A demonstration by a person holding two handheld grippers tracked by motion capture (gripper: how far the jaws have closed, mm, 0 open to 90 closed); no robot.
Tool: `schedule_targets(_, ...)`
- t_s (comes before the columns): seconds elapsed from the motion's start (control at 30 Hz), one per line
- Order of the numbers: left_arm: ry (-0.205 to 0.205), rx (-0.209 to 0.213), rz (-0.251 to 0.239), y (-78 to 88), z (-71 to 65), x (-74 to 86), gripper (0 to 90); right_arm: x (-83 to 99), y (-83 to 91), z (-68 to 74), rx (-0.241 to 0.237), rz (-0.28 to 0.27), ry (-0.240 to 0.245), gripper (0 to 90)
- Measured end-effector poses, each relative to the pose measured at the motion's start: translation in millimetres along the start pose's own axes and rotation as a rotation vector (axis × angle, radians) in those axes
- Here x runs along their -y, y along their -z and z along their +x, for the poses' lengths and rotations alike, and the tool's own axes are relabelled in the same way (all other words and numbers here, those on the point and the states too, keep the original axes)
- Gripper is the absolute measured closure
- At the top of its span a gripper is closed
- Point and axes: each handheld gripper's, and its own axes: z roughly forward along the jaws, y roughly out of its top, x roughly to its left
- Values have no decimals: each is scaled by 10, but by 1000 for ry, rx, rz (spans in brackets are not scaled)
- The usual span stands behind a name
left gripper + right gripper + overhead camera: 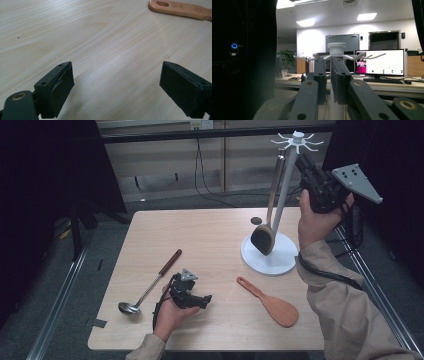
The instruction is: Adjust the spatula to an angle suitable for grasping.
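An office: desk monitor (379, 62), ceiling light panels (306, 22).

Right gripper (301, 161) raised at the white utensil stand (280, 202)

The black spatula (267, 217) hangs from the stand's hook crown, its blade low over the round base (touching or not, unclear). On the wooden table (210, 235) lie a steel ladle (149, 285) and an orange rice paddle (270, 303) — well apart — with the left gripper (206, 299) resting between them, held in the person's left hand (170, 312).

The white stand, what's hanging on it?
One dark-headed spatula hangs from a hook on the white stand, by the pole. The right gripper covers part of the hooks, so others there can't be checked.
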Motion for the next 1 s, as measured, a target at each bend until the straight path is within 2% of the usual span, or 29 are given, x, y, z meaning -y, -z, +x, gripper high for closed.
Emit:
schedule_targets(0.07,-6,-2,0,6,-5,-10,118,28,57,1,-11,8,2,745)
schedule_targets(0.1,-6,-2,0,6,-5,-10,118,28,57,1,-11,8,2,745)
schedule_targets(0.13,-1,-4,-4,3,-10,-12,118,46,93,11,-16,11,-9,688)
schedule_targets(0.2,-3,-4,-4,1,-12,-13,118,72,132,17,-19,18,-8,632)
schedule_targets(0.23,-3,-4,-4,1,-12,-13,118,72,132,17,-19,18,-8,632)
schedule_targets(0.27,-3,-4,-3,1,-14,-12,118,101,157,27,-20,37,-13,578)
schedule_targets(0.3,3,-4,-7,-3,-22,-10,118,101,157,27,-20,37,-13,578)
schedule_targets(0.37,-6,-9,1,0,-27,-13,117,146,193,28,-27,51,-10,550)
schedule_targets(0.4,-24,-7,15,8,-18,-15,115,163,211,30,-27,54,-10,533)
schedule_targets(0.47,-5,-8,1,-6,-39,-11,115,215,251,36,-34,60,-14,485)
schedule_targets(0.53,-6,-7,1,-6,-39,-11,115,250,271,43,-36,65,-22,412)
schedule_targets(0.67,-6,-13,-3,-9,-43,-11,115,296,290,57,-59,80,-27,373)
schedule_targets(0.87,-13,-9,2,-18,-47,-9,115,434,349,110,-103,118,-7,282)
schedule_targets(1.0,-14,-9,1,-15,-43,-10,115,512,392,117,-104,132,-13,255)
